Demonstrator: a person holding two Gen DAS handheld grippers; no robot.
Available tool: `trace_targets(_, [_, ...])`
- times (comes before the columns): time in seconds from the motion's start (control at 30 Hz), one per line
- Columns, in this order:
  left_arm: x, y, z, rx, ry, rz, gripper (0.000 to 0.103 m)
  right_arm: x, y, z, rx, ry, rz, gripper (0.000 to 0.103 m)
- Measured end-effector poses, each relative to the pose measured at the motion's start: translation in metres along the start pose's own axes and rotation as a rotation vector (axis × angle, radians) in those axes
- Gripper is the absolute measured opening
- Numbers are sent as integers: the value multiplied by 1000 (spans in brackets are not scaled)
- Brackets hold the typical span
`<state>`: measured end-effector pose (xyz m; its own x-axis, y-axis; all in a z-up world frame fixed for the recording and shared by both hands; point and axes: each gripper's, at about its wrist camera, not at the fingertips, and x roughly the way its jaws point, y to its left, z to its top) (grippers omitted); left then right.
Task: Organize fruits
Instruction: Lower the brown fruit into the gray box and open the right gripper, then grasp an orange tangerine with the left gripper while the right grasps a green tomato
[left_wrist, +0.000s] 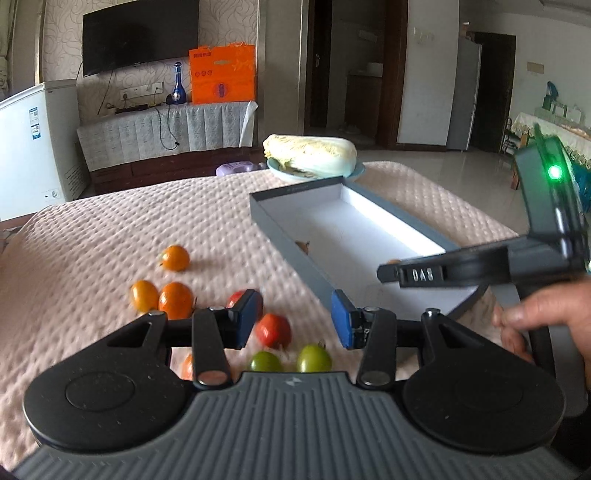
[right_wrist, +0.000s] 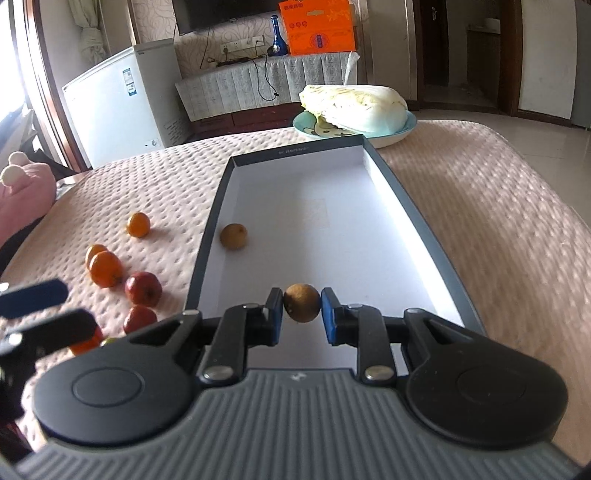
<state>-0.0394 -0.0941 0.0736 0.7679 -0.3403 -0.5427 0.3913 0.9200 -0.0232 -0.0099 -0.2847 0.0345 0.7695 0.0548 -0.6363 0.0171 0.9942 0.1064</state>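
Right wrist view: right gripper (right_wrist: 302, 312) fingers clamped on brown fruit (right_wrist: 301, 302) above tray (right_wrist: 399, 206) near end; needs lowering, releasing. Left gripper (left_wrist: 295, 319) fingers apart, empty, over red tomato (left_wrist: 272, 329).

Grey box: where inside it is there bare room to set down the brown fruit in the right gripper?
The right gripper holds a brown fruit over the near end of the grey box. Only one brown fruit lies inside, by the left wall. The far half, toward the cabbage plate, and the right side are bare. Left of the box, the loose tomatoes crowd the cloth.
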Motion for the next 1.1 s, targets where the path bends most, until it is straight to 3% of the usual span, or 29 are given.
trace_targets(0.33, [-32, 7, -25, -17, 27, 58, 50, -1, 0, 2, 34, -25, -1, 27])
trace_targets(0.7, [-38, 24, -37, -38, 40, 131, 50, -26, 3, -1, 28, -107, 30, 27])
trace_targets(0.9, [-33, 35, -39, -55, 49, 164, 50, -51, 25, -12, -62, -152, 116, 27])
trace_targets(1.1, [-32, 45, -42, -73, 52, 170, 50, -59, 65, -31, -196, -101, 199, 27])
